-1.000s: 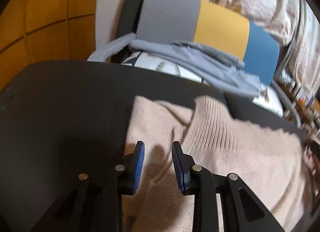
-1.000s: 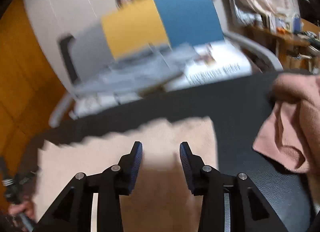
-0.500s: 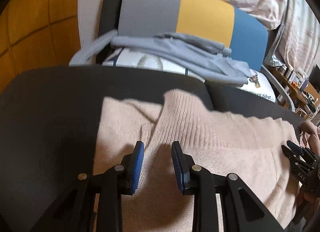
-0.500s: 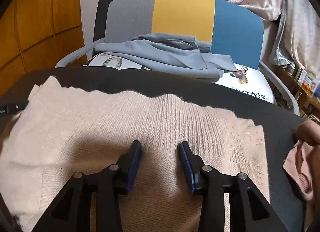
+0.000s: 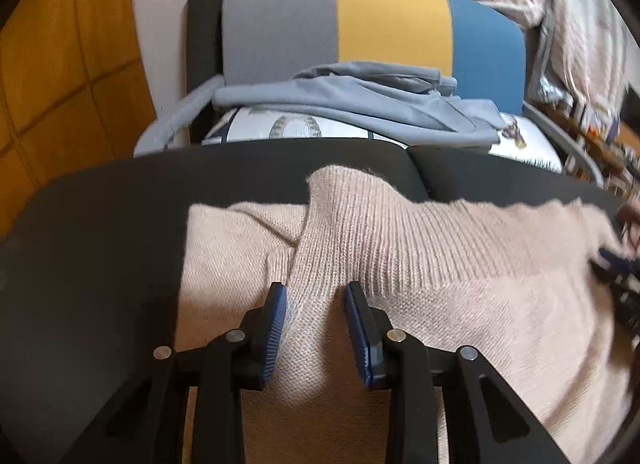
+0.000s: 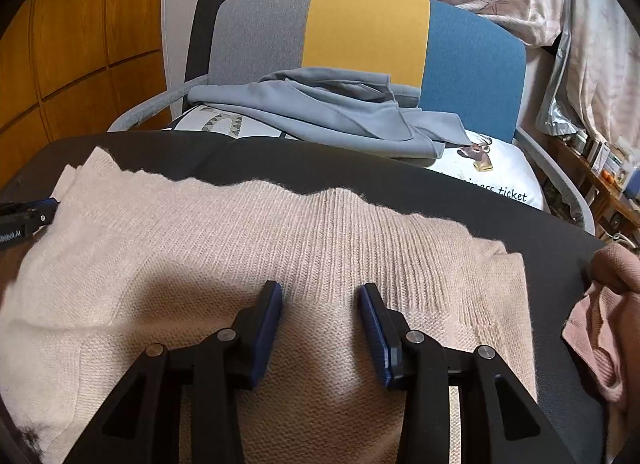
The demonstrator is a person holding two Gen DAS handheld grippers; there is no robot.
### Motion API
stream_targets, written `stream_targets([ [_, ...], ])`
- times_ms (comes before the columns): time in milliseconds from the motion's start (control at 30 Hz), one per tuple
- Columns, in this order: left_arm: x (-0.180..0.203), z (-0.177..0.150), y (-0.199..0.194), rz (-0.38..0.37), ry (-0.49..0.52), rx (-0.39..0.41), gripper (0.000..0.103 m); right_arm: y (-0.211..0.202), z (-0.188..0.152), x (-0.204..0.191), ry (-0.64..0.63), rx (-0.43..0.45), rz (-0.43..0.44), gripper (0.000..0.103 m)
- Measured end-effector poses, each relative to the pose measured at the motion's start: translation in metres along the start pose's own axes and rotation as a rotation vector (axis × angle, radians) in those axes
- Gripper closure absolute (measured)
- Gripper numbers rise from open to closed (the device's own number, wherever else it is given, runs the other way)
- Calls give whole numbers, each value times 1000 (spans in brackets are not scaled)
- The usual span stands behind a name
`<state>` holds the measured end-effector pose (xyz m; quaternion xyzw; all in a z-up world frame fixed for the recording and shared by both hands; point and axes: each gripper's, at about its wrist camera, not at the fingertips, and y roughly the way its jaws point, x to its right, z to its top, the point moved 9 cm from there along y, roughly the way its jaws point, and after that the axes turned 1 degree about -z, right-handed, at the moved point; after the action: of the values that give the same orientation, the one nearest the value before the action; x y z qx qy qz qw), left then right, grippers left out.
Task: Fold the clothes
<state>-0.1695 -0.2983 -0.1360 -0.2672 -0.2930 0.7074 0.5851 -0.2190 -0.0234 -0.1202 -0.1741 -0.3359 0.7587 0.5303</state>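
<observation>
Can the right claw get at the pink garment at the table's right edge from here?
Probably yes: the right claw stands open over the beige sweater, and only bare black table separates it from the pink garment.

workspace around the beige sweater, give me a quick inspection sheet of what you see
surface: black table, sweater spread across most of it.
job's things: beige knit sweater lying mostly flat, ribbed edge at the far side; a raised fold near its left end.
clutter: pink garment bunched at the table's right edge.
grippers: left gripper straddles the raised fold, its jaws having just been opening a little; whether the pads press cannot be told. right gripper open over flat knit, nothing held.
cables: nothing seen.
surroundings: chair with grey, yellow and blue back, holding a grey-blue garment on a printed cushion; wooden panels at left.
</observation>
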Motion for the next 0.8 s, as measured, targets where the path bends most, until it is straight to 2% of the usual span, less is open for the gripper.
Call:
stream_targets([
  [100, 0, -1, 0, 11, 3, 1, 74, 1, 0, 0, -3, 0, -1, 61],
  [233, -4, -6, -2, 28, -16, -1, 92, 1, -1, -1, -4, 2, -5, 61],
  [333, -6, -6, -5, 51, -3, 1, 99, 3, -1, 0, -7, 2, -4, 61],
  [433, -13, -4, -10, 97, 6, 14, 99, 3, -1, -1, -1, 2, 1, 61],
  [500, -27, -7, -6, 121, -40, 3, 100, 3, 0, 0, 2, 2, 3, 61],
  [633, -46, -14, 3, 105, -117, -13, 99, 3, 0, 0, 3, 2, 3, 61],
  [800, -47, -17, 6, 116, -105, -16, 97, 2, -1, -3, 8, -4, 0, 60],
])
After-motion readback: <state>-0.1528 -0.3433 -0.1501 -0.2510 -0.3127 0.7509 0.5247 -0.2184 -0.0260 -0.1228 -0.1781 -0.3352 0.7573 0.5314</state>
